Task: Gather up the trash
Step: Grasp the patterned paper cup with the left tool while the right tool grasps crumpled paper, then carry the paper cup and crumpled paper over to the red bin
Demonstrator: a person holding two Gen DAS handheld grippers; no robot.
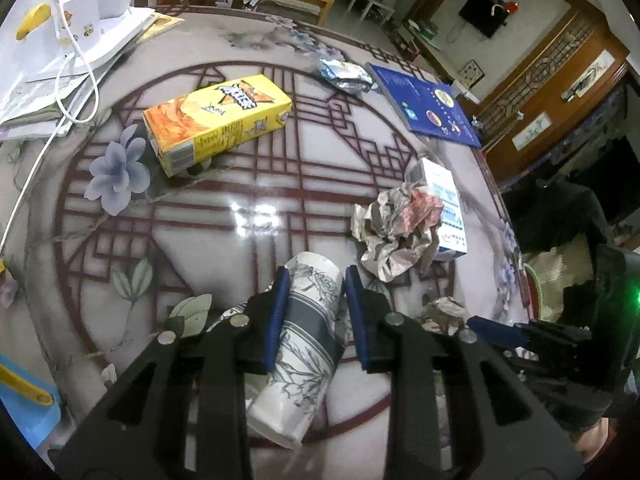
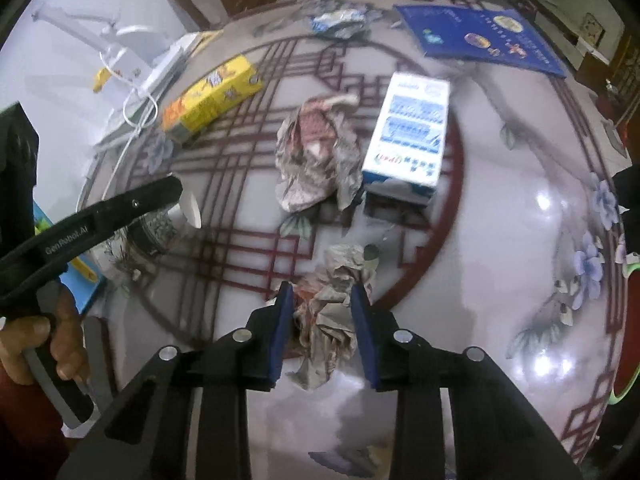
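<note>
My left gripper [image 1: 314, 282] is shut on a white paper cup [image 1: 302, 344] with grey flower print, lying on its side on the round table [image 1: 248, 216]. My right gripper [image 2: 322, 294] is shut on a small crumpled paper wad [image 2: 332, 316]. A larger crumpled paper ball [image 2: 316, 152] lies beyond it, also in the left wrist view [image 1: 396, 228]. A yellow snack box [image 1: 216, 118] and crumpled foil [image 1: 346, 74] lie farther back. The right gripper shows at the right of the left wrist view [image 1: 492, 328].
A white and blue box [image 2: 412, 136] stands beside the paper ball. A blue book [image 2: 480, 40] lies at the far right. A white lamp with cable [image 1: 84, 12] sits on papers at the far left. A blue tray [image 1: 24, 400] sits at the near left edge.
</note>
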